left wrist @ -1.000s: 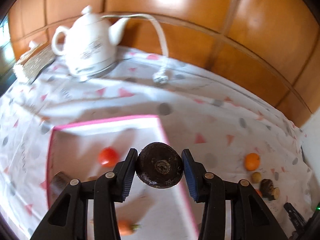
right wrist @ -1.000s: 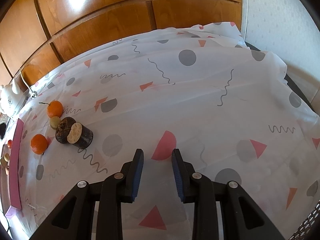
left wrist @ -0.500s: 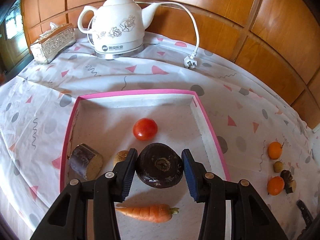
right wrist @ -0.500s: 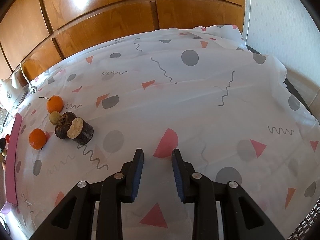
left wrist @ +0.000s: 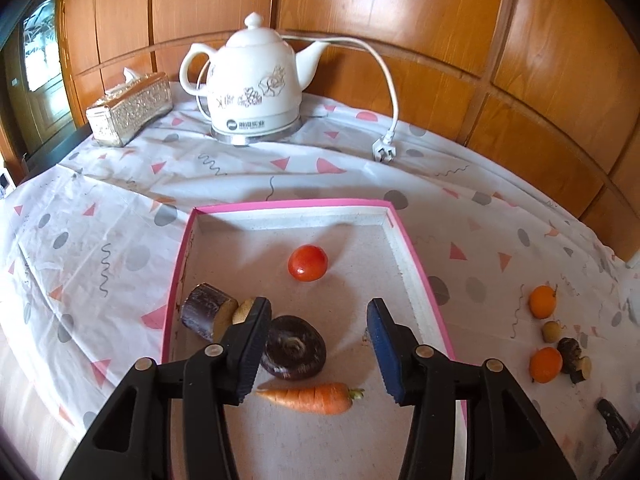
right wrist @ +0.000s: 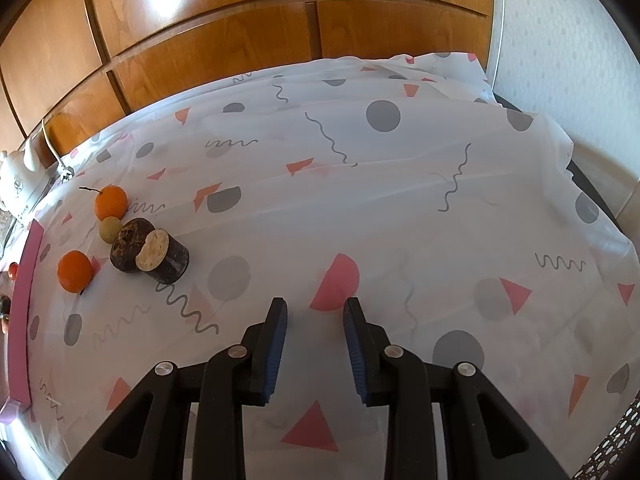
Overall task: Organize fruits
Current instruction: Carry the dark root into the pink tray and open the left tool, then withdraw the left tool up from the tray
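In the left wrist view my left gripper hangs over the pink-rimmed tray. Its jaws are opening, and the pads press on nothing. A dark round fruit lies on the tray floor by the left finger. The tray also holds a tomato, a carrot, a dark cut cylinder and a small tan fruit. My right gripper is open over bare cloth and holds nothing. Left of it lie two oranges, a small tan fruit, a dark round piece and a cut cylinder.
A white kettle with its cord and plug stands behind the tray. A tissue box sits to its left. Wooden wall panels close off the back. In the right wrist view the tray rim runs along the far left.
The left gripper has moved over the tray and spread its jaws. The dark round fruit it held now lies on the tray floor. The right gripper has not moved.
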Tool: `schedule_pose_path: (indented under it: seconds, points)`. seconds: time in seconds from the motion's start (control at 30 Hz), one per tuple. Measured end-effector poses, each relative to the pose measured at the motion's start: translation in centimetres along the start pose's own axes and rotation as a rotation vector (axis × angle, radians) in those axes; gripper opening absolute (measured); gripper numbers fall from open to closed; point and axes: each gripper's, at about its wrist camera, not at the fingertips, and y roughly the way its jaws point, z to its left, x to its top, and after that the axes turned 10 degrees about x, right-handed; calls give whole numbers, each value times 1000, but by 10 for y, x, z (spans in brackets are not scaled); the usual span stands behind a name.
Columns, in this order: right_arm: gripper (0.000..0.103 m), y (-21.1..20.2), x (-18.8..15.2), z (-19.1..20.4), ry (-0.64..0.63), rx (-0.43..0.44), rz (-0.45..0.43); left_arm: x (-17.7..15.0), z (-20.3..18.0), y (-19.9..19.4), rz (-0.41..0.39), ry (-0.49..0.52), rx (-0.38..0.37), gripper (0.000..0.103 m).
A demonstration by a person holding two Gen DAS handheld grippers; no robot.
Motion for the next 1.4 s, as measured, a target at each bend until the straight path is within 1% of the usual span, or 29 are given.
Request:
schedule_pose_path:
  seconds: [0.13, 0.33, 0.5, 0.77, 1.07, 1.4]
  points:
    - [29, 0, -1, 2, -6, -1, 1, -3, 2, -13, -18, -5, -6, 53]
    - [29, 0, -2, 6, -19, 6, 4, -13, 6, -28, -27, -12, -16, 54]
    - [29, 1, -2, 13, -34, 18, 9, -22, 10, -32, -17, -17, -26, 55]
    - [29, 3, -4, 25, -61, 39, 18, -37, 18, -35, 0, -28, -21, 56]
    - [29, 7, -4, 49, -110, 77, 31, -51, 30, -40, 13, -61, -25, 56]
    - [29, 8, -1, 78, -168, 126, 36, -63, 48, -46, 17, -92, -11, 56]
